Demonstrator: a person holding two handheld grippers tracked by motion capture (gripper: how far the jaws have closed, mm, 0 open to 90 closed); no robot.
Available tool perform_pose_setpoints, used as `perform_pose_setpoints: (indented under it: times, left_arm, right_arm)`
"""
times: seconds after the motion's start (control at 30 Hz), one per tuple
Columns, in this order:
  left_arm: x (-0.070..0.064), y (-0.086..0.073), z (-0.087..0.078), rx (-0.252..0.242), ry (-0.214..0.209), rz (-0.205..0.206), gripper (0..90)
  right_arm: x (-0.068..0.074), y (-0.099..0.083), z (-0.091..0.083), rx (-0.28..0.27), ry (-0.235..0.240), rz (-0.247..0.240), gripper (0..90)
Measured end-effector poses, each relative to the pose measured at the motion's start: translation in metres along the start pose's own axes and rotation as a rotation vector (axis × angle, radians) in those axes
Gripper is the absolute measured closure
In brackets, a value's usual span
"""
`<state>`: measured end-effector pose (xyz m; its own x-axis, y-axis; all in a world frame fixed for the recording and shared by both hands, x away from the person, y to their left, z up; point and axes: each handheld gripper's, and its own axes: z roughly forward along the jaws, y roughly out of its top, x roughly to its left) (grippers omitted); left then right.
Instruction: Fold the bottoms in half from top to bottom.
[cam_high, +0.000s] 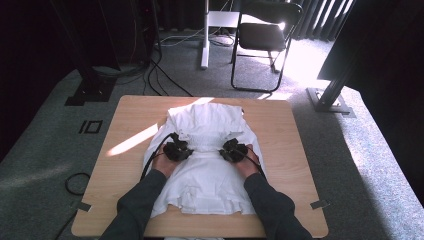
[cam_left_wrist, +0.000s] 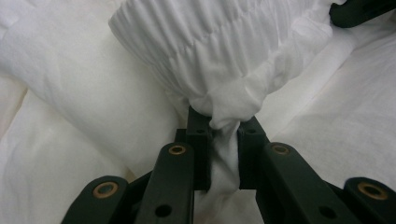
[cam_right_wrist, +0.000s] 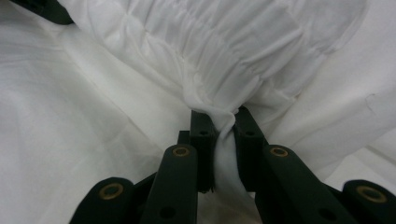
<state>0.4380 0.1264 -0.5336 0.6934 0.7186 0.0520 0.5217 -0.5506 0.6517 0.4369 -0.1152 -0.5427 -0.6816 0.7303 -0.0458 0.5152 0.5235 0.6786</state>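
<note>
- The white garment (cam_high: 207, 160) lay mid-desk (cam_high: 130, 120), bare desk surface along both sides.
- The left gripper (cam_high: 178, 150) and the right gripper (cam_high: 233, 150) each clamped a gathered fold of the white garment.

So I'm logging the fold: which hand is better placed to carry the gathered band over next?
Neither clearly. The left tongs and right tongs each pinch a bunch of the white garment, level with each other on it, so probably both together. If one must lead: left, only marginally.
</note>
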Motion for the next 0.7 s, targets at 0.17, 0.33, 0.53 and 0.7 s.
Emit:
perform_pose_setpoints:
  times: [0.17, 0.33, 0.53, 0.7]
  left_arm:
    - [0.011, 0.008, 0.007, 0.001, 0.018, 0.001, 81.2]
    - [0.016, 0.009, 0.011, -0.025, 0.021, -0.033, 81.2]
    - [0.018, 0.013, 0.005, -0.035, 0.014, -0.052, 81.6]
    - [0.019, 0.027, -0.021, -0.105, 0.019, -0.067, 82.0]
  right_arm:
    - [-0.012, 0.014, 0.012, 0.013, -0.01, 0.017, 81.3]
    - [-0.014, 0.017, 0.016, -0.01, -0.023, 0.061, 81.2]
    - [-0.024, 0.016, 0.014, -0.037, 0.045, 0.152, 81.5]
    - [-0.026, 0.029, -0.017, -0.148, 0.044, 0.123, 82.0]
